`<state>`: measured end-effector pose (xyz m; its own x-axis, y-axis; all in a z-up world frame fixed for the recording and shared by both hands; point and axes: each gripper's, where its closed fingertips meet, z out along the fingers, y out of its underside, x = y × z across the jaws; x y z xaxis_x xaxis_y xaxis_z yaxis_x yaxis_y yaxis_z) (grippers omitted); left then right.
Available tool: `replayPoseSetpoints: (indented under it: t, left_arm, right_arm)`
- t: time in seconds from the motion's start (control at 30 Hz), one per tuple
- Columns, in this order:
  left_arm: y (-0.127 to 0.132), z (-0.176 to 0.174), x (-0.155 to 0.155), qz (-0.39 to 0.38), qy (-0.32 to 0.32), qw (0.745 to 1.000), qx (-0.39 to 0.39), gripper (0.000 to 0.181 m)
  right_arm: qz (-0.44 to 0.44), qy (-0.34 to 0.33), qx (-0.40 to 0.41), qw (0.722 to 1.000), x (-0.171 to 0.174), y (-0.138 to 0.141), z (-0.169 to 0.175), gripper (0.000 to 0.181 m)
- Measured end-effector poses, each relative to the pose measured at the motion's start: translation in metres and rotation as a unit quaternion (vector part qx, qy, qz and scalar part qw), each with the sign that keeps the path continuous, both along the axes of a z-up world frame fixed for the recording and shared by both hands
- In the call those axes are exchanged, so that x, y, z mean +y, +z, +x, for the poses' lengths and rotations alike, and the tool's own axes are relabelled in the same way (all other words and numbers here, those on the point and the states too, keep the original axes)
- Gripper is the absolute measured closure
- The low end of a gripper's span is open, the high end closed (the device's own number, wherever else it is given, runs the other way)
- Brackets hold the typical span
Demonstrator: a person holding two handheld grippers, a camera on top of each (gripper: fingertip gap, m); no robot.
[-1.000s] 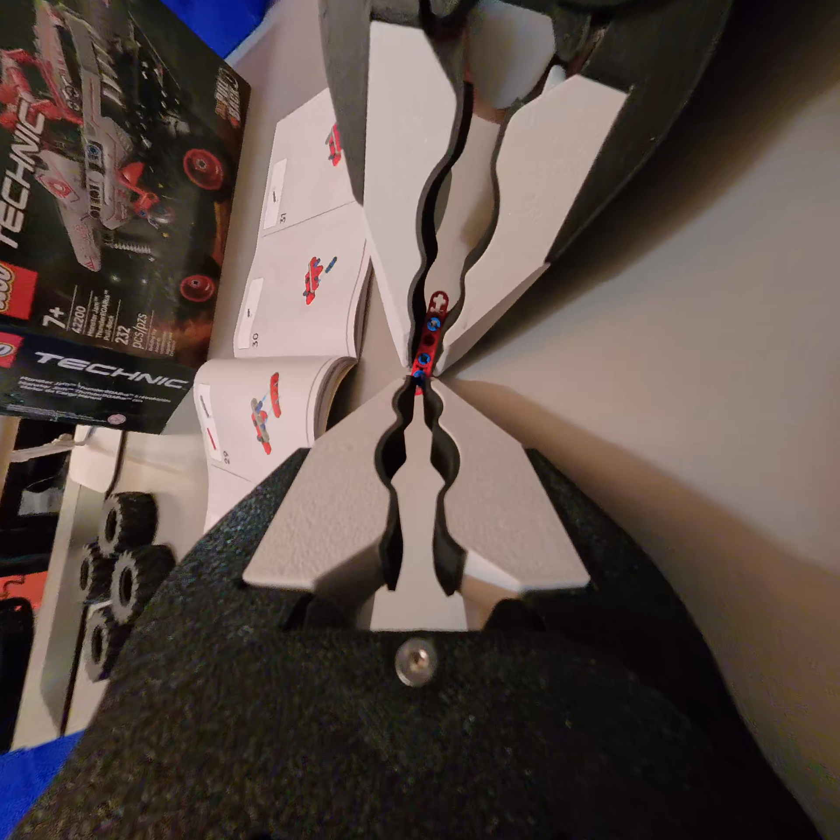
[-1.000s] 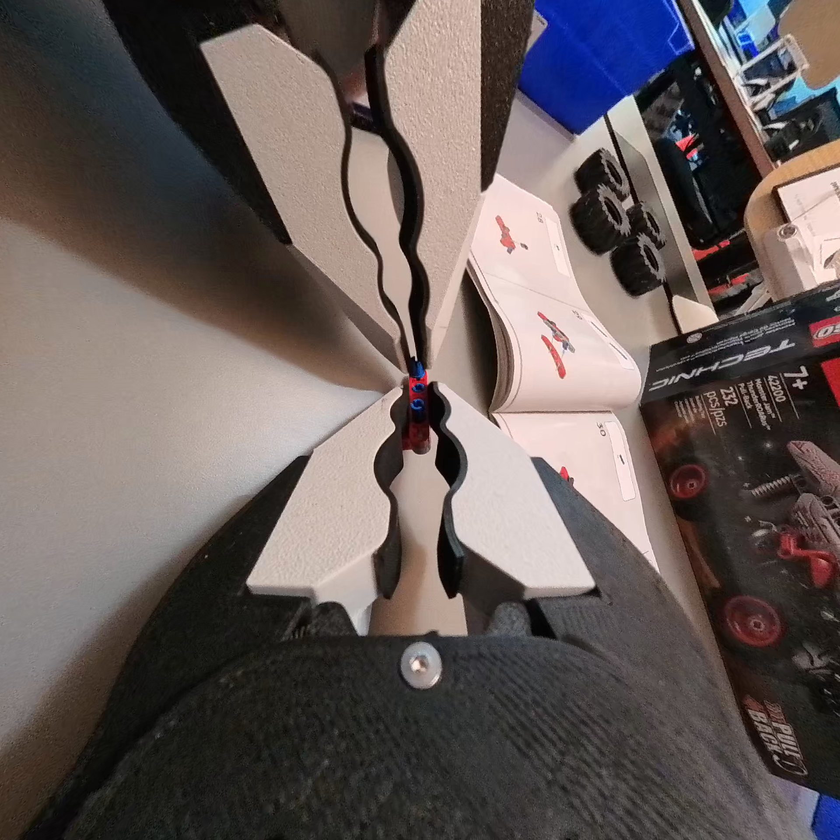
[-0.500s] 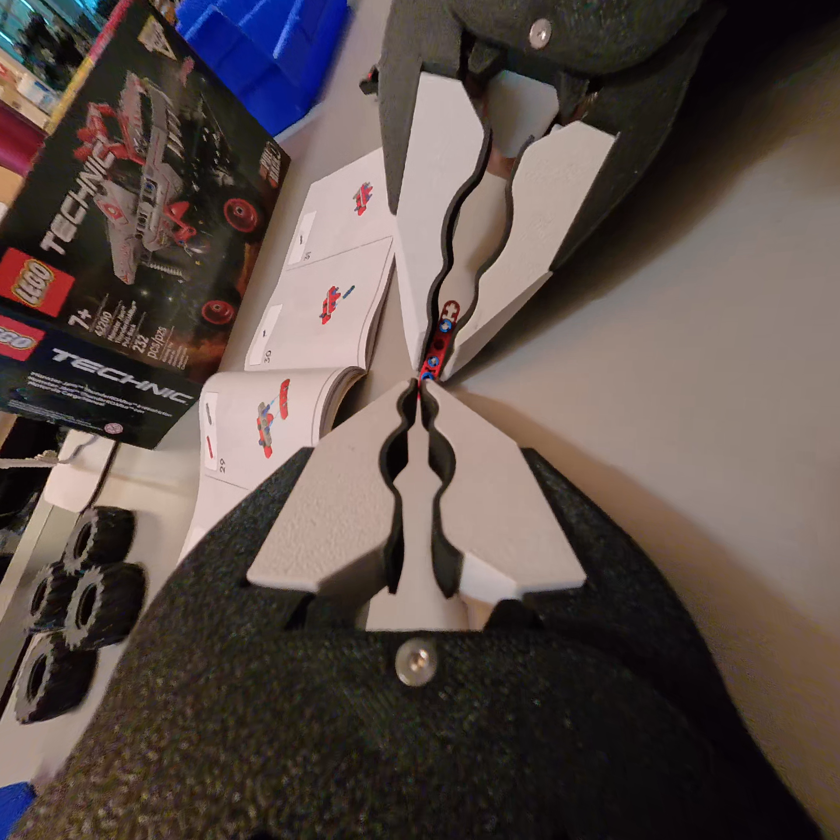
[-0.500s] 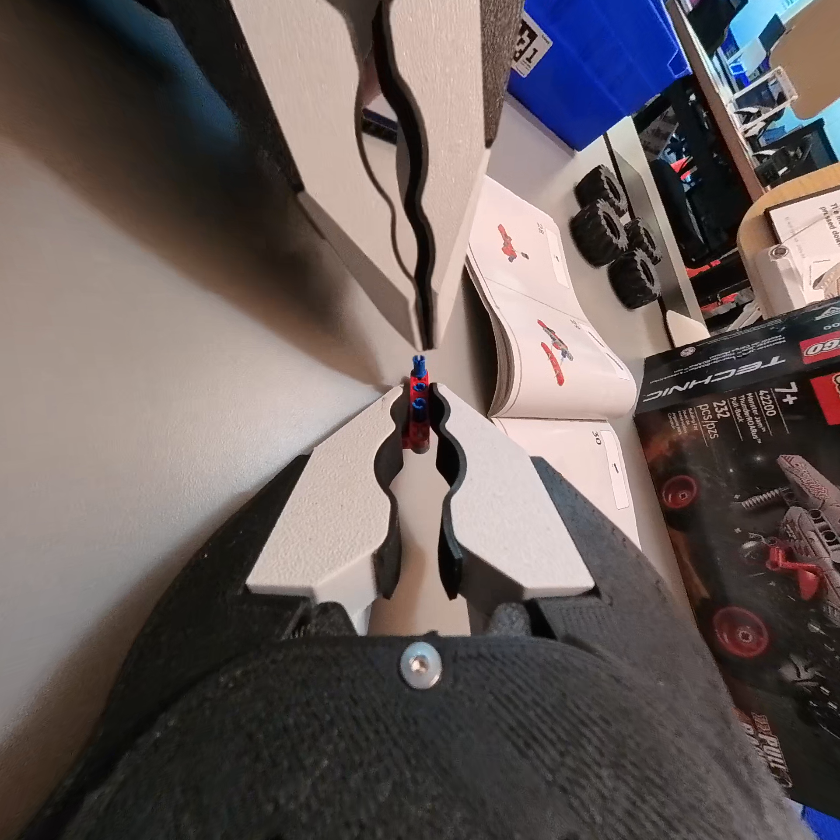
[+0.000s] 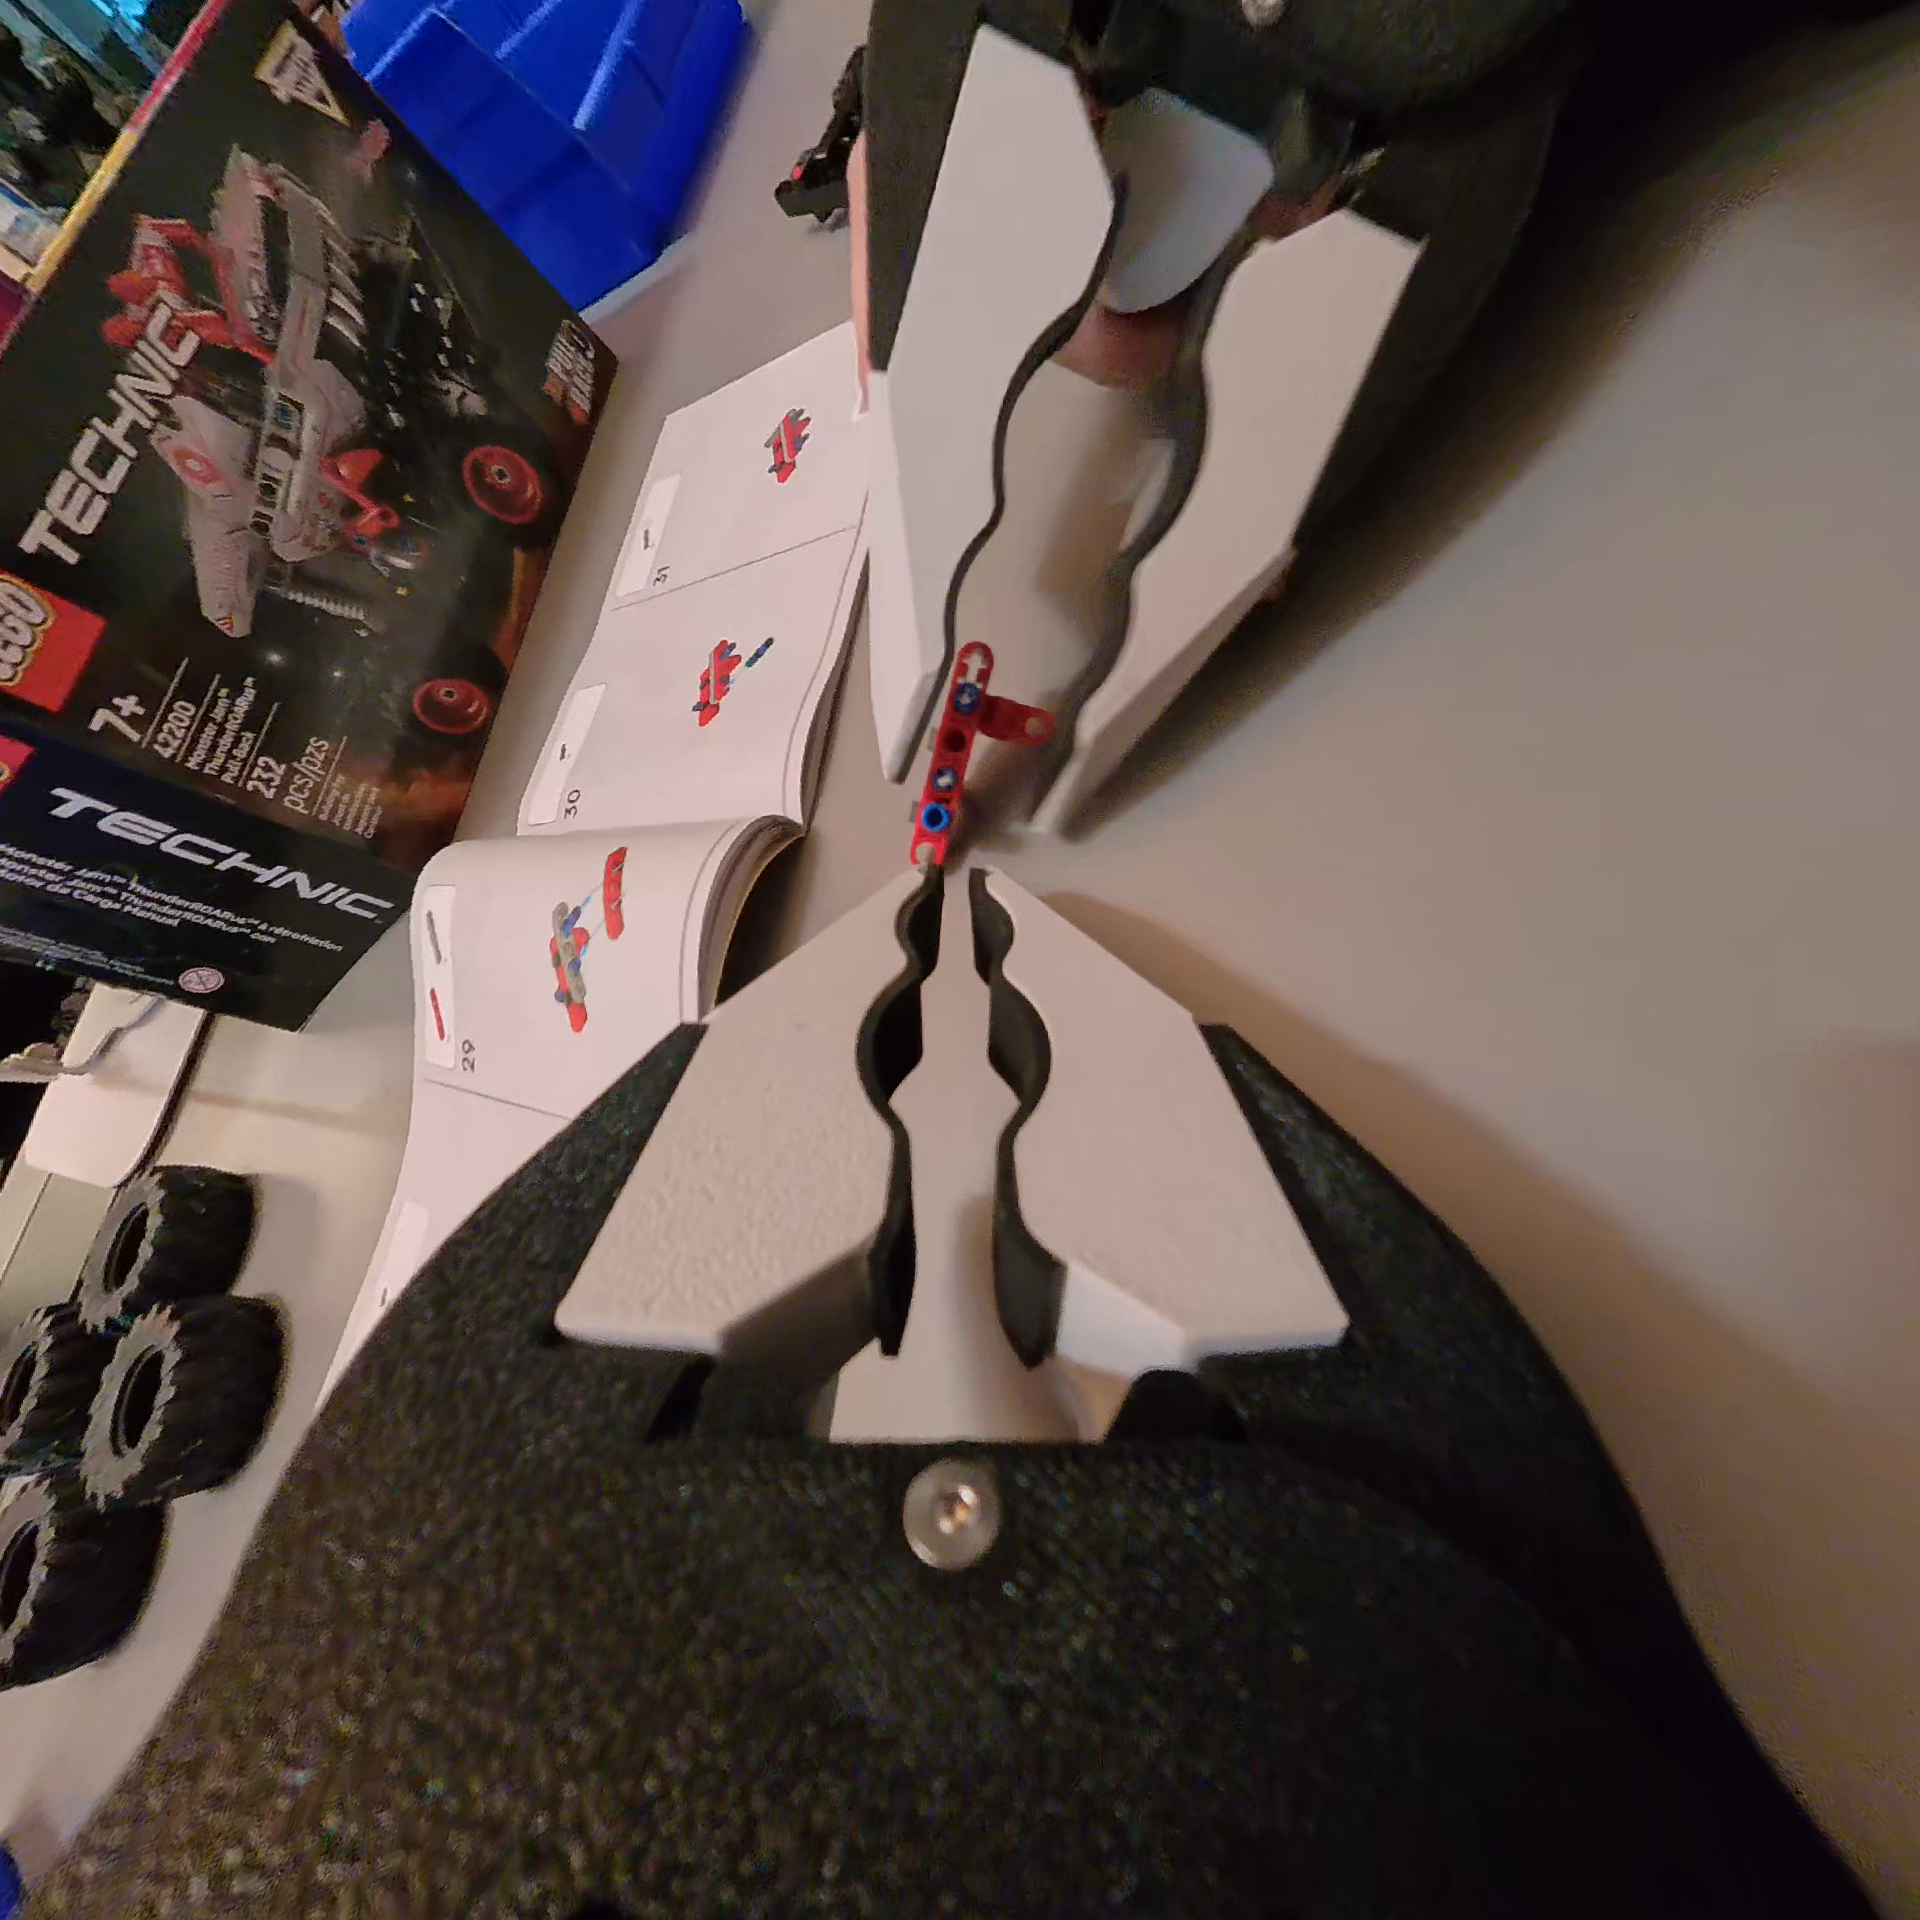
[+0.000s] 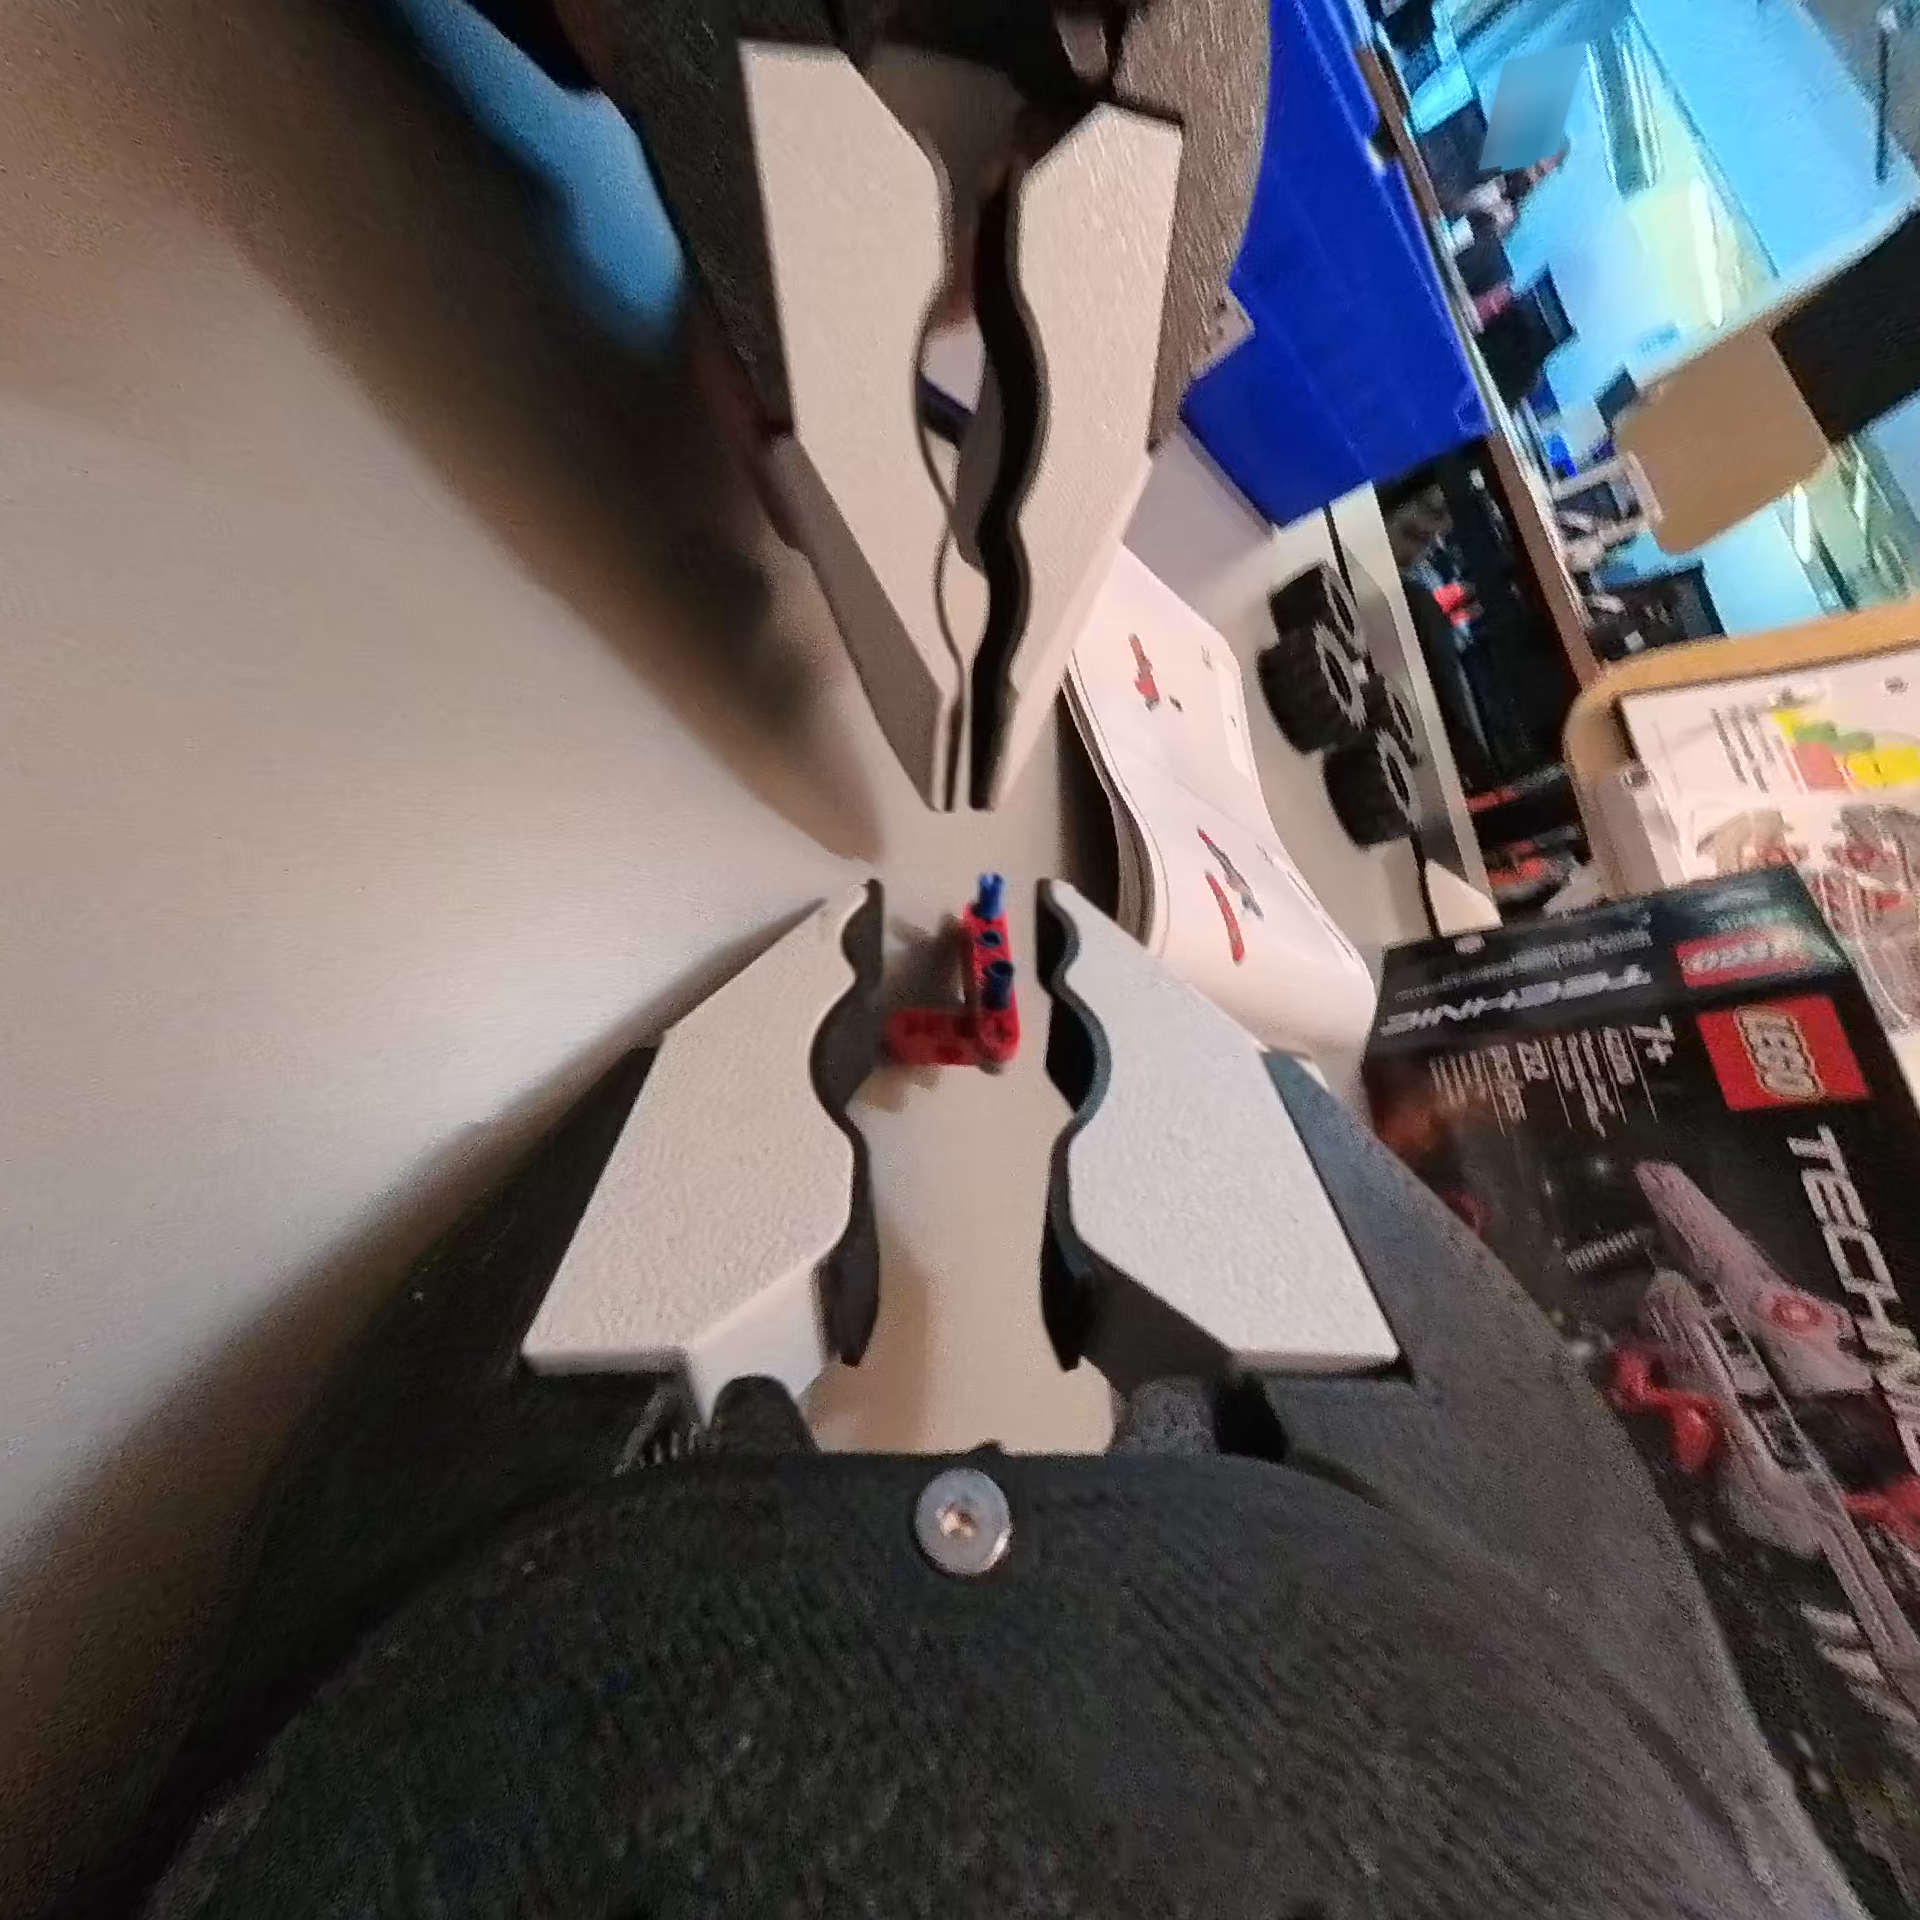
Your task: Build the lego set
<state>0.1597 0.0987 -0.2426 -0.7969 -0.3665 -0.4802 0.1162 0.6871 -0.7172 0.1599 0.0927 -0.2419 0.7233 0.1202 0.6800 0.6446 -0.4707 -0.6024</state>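
The red L-shaped beam assembly, light and rigid with blue pins protruding, is lying on the table between the spread right gripper, best gripped across its flat sides, while the left gripper is hovering slightly parted and empty.

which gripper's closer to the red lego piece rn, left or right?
Right. The red lego piece lies on the table between the open jaws of the right gripper, untouched. The left gripper, jaws nearly closed, sits just off its end.
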Motion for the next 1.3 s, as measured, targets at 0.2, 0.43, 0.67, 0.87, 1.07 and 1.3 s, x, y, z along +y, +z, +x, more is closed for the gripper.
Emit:
replayPoseSetpoints:
  t: [0.2,0.43,0.67,0.87,1.07,1.3]
  left_arm:
    - [0.006,0.004,0.003,-0.017,0.012,1.0,-0.019,0.181]
    - [0.023,0.018,0.019,-0.025,0.07,0.992,-0.103,0.181]
    - [0.033,0.037,0.048,0.057,0.172,0.963,-0.2,0.181]
    - [0.034,0.042,0.057,0.076,0.205,0.953,-0.209,0.181]
    - [0.034,0.043,0.061,0.071,0.217,0.952,-0.203,0.181]
    - [0.031,0.043,0.062,0.081,0.218,0.952,-0.2,0.181]
  right_arm:
    - [-0.049,-0.029,0.055,0.997,-0.023,-0.004,0.008,0.146]
    - [0.007,-0.026,0.16,0.987,-0.049,0.01,0.013,0.155]
    - [0.228,-0.342,-0.028,0.911,-0.143,0.078,0.128,0.165]
    - [0.248,-0.42,0.004,0.873,-0.169,0.073,0.147,0.163]
    - [0.267,-0.425,0.02,0.864,-0.173,0.074,0.149,0.161]
    - [0.256,-0.424,0.019,0.869,-0.17,0.071,0.149,0.162]
